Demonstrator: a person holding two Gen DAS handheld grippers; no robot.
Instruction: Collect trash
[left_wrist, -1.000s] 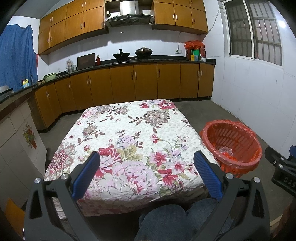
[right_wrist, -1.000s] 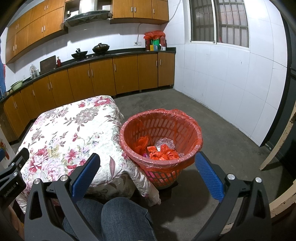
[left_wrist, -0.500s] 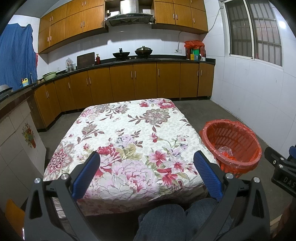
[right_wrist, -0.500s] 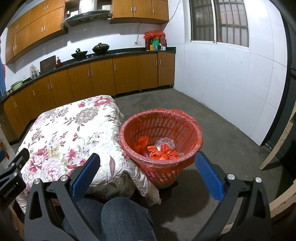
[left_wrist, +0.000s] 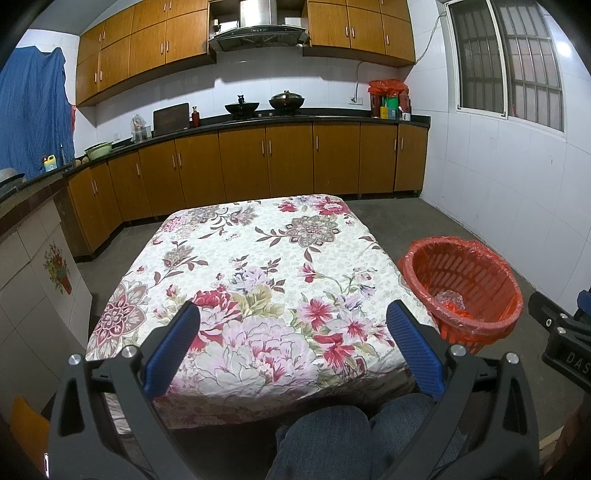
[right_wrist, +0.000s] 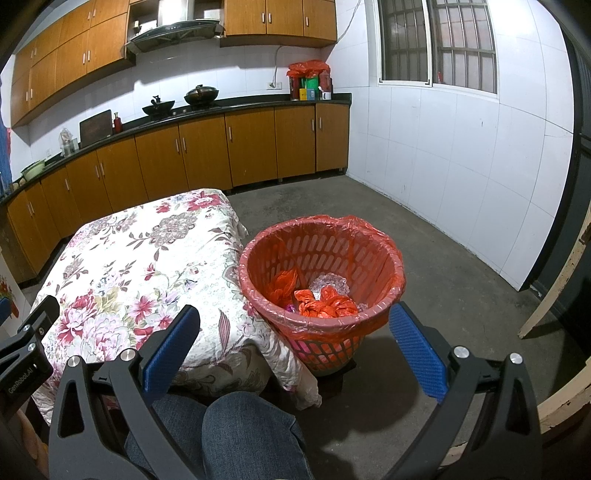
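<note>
Right claw (right_wrist: 293, 334) wide open, empty, basket (right_wrist: 373, 254) of trash (right_wrist: 325, 301) just ahead, left claw (left_wrist: 293, 338) likewise

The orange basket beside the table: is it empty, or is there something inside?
Not empty. The orange basket stands upright and holds crumpled orange bags and clear plastic at its bottom, well below the rim.

White tiled walls (right_wrist: 436, 155) enclose a kitchen with a grey concrete floor (right_wrist: 424, 258). Brown wooden cabinets (left_wrist: 288, 162) run under a dark countertop (left_wrist: 295, 119) across the frame's middle; matching upper cabinets (left_wrist: 147, 44) flank a range hood (left_wrist: 258, 33) at top centre. A barred window (left_wrist: 509, 59) sits upper right, a blue cloth (left_wrist: 33, 110) upper left.
</note>
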